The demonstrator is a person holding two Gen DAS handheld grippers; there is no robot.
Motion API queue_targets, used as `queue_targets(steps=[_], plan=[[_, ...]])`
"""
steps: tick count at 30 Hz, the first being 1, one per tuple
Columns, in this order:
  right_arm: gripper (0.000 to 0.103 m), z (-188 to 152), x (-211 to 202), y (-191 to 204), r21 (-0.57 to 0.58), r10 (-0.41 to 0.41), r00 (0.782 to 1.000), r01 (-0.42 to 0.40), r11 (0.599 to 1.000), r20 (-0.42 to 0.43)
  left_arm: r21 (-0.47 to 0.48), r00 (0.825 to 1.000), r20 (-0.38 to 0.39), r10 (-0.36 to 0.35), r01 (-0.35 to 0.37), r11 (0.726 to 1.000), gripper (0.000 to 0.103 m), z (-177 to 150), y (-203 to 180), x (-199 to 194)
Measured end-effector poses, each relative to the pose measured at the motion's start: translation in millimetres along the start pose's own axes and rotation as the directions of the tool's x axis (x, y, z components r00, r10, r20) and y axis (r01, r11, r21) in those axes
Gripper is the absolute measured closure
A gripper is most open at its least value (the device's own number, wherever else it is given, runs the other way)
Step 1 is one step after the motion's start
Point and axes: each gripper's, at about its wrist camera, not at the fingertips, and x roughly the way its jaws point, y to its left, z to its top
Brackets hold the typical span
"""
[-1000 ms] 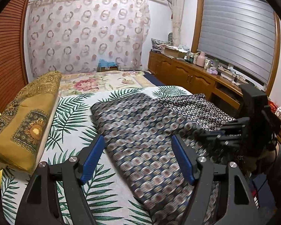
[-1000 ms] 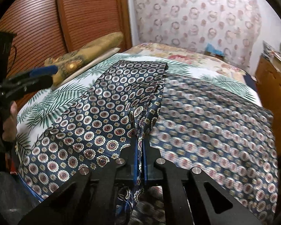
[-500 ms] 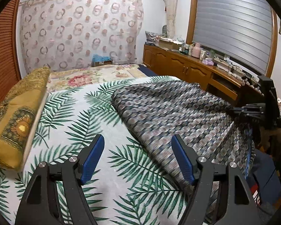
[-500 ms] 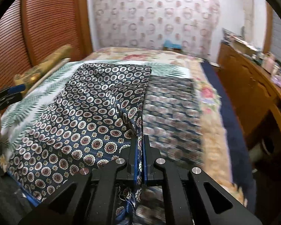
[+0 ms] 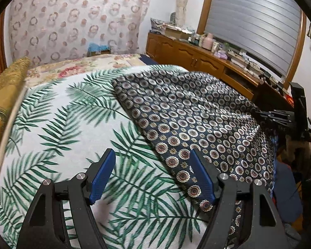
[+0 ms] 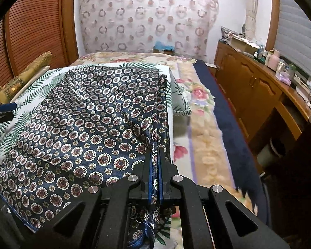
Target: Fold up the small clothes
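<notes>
A navy cloth (image 5: pixel 188 116) printed with round medallions lies folded on the right half of the palm-leaf bedspread (image 5: pixel 62 124). My left gripper (image 5: pixel 152 178) hangs open just above the bedspread, and its right finger overlaps the cloth's near left corner without pinching it. In the right wrist view the same cloth (image 6: pixel 83 124) spreads to the left, and my right gripper (image 6: pixel 154 155) is shut on its right edge, with fabric bunched between the pads. The right gripper (image 5: pixel 275 117) also shows at the cloth's far right side.
A yellow patterned pillow (image 5: pixel 2 103) lies along the bed's left side. A floral blanket (image 6: pixel 197 95) and a dark blue rug (image 6: pixel 228 114) lie right of the bed. A wooden cabinet (image 6: pixel 248 87) laden with small items runs along the right wall. A person's hand holds the right gripper.
The right gripper has drawn the cloth's edge over to the right, so the pale side is covered and the dark face lies on top. The left gripper has sunk toward the cloth's near left corner.
</notes>
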Motion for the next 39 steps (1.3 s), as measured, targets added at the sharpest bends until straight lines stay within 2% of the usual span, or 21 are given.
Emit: queue_targets(steps=[2,8,9,13,17,19,20,22,25,29,31,32,33,34,36,39], plan=[[0.099,-1.8,-1.5,-5.4,0.005,-0.004,1.0,0.004,1.0,-0.001,0.016,1.0,-0.019,-0.012,0.012,1.0,0.028,-1.4,-4.7,5.0],[0.097,-7.0,-3.3,-28.0,0.024,0.012,1.0,-0.013,1.0,0.014,0.029,0.996,-0.077,-0.037,0.039,0.999,0.045,2.4,-14.4,18.3],[0.091,-8.1,-3.3,-28.1,0.021,0.009,1.0,-0.009,1.0,0.015,0.03,0.996,-0.088,-0.035,0.038,0.999,0.048,2.8,-15.0,21.0],[0.082,-12.4,1.5,-33.4,0.037,-0.019,1.0,0.019,0.999,0.007,0.012,0.99,-0.14,-0.029,0.031,0.999,0.048,6.4,-13.5,36.7],[0.057,-13.5,9.6,-40.1,0.061,-0.011,1.0,0.011,0.998,-0.009,0.002,0.989,-0.145,-0.037,0.038,0.999,0.048,11.6,-13.3,40.6],[0.055,-14.4,12.2,-44.0,0.078,0.015,1.0,-0.013,0.997,-0.018,-0.019,0.988,-0.144,-0.058,0.055,0.998,0.051,14.3,-10.6,42.2],[0.055,-14.9,13.1,-46.3,0.09,0.028,0.999,-0.026,0.996,-0.022,-0.033,0.986,-0.144,-0.08,0.076,0.997,0.062,15.1,-8.9,43.2],[0.055,-15.8,13.0,-50.4,0.11,0.052,0.998,-0.05,0.993,-0.017,-0.047,0.986,-0.14,-0.089,0.083,0.995,0.078,15.6,-5.7,45.1],[0.055,-17.3,14.2,-50.7,0.122,0.103,0.995,-0.101,0.987,-0.015,-0.063,0.985,-0.142,-0.094,0.086,0.994,0.093,16.0,-1.4,47.3],[0.056,-16.9,14.6,-50.5,0.107,0.098,0.995,-0.095,0.99,-0.018,-0.065,0.986,-0.131,-0.105,0.097,0.993,0.099,17.1,-1.0,45.3],[0.063,-16.1,13.8,-51.2,0.099,0.09,0.996,-0.088,0.991,-0.016,-0.054,0.99,-0.107,-0.095,0.09,0.995,0.1,17.9,-3.2,40.5],[0.076,-16.1,12.1,-48.6,0.094,0.1,0.995,-0.098,0.991,-0.013,-0.042,0.992,-0.093,-0.082,0.078,0.996,0.1,18.7,-4.9,37.1],[0.081,-16.2,11.4,-47.0,0.089,0.125,0.992,-0.123,0.988,-0.015,-0.035,0.994,-0.084,-0.074,0.071,0.997,0.1,19.8,-4.9,34.6],[0.082,-16.5,10.2,-43.9,0.08,0.128,0.992,-0.126,0.989,-0.013,-0.025,0.995,-0.072,-0.064,0.063,0.998,0.1,21.7,-5.2,31.6],[0.092,-16.1,8.1,-38.7,0.048,0.112,0.994,-0.111,0.993,-0.014,-0.012,0.997,-0.051,-0.049,0.048,0.999,0.1,25.2,-3.1,25.1],[0.096,-13.3,4.9,-33.0,0.036,0.132,0.991,-0.132,0.991,-0.001,-0.013,0.999,-0.038,-0.034,0.033,0.999,0.1,27.0,4.9,18.6]])
